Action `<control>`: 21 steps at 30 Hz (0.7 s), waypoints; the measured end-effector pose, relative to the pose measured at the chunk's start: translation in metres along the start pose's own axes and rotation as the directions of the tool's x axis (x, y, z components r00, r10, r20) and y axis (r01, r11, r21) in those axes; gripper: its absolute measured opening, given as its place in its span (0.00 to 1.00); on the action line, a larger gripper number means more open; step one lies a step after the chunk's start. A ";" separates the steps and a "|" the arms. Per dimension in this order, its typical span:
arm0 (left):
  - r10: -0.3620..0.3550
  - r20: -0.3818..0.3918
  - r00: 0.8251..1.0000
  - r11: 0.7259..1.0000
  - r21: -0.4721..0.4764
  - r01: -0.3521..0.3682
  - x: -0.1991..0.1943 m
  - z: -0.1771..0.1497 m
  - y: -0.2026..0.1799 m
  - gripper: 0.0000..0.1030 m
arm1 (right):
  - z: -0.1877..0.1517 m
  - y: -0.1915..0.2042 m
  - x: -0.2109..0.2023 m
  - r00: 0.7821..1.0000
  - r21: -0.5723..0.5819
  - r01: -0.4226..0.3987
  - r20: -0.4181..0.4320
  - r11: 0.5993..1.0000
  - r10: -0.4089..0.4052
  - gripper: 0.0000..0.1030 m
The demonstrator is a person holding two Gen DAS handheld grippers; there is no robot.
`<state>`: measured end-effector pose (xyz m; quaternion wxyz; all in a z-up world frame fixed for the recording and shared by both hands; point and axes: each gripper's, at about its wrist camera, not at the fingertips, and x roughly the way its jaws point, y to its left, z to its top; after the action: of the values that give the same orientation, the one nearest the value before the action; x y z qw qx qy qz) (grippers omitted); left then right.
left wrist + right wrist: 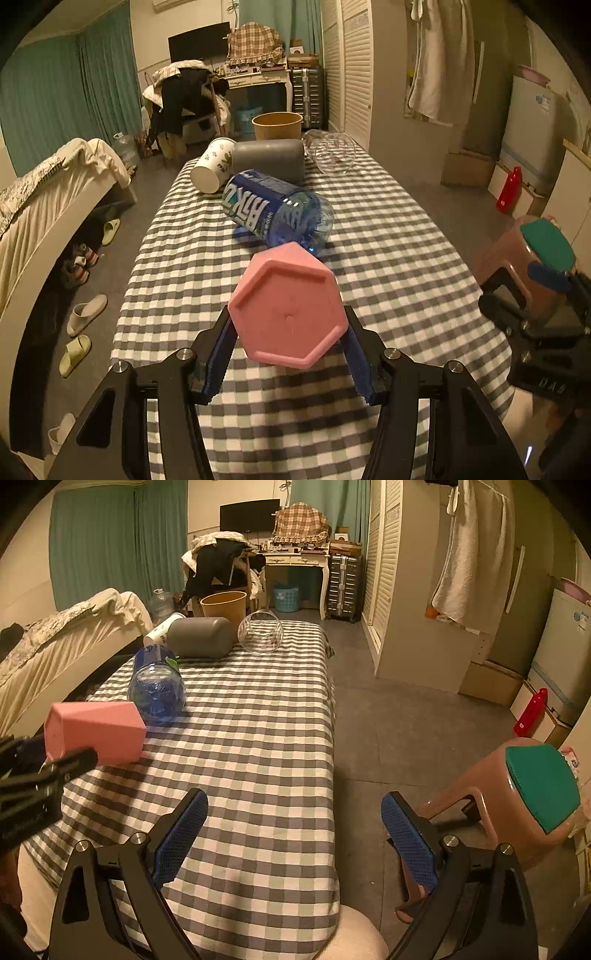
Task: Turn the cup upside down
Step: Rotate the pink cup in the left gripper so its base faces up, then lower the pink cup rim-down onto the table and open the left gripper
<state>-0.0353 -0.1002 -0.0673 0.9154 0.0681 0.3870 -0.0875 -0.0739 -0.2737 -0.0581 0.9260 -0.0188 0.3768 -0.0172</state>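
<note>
Left gripper clamped on the pink hexagonal plastic cup by opposite side walls; cup held on its side just above the near end of the checked-cloth table, base toward the wrist camera, probably mid-turn. Right gripper, jaws apart and empty, hangs off the table's near right edge, clear of the work. Beyond: blue water bottle lying down, grey cylinder, glass bowl near the far edge.
</note>
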 end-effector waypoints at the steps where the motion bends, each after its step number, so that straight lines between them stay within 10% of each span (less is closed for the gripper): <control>1: -0.001 0.002 1.000 1.000 -0.001 0.001 0.001 0.001 0.001 0.55 | 0.000 0.000 0.001 1.000 0.001 0.000 -0.002 1.000 0.000 0.92; 21: -0.018 0.067 0.998 0.999 -0.028 0.020 0.007 0.015 0.010 0.73 | 0.006 0.005 -0.004 1.000 0.010 -0.003 0.014 1.000 0.003 0.92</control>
<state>-0.0182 -0.0943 -0.0615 0.9279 0.0483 0.3579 -0.0927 -0.0731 -0.2680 -0.0512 0.9286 -0.0139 0.3704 -0.0174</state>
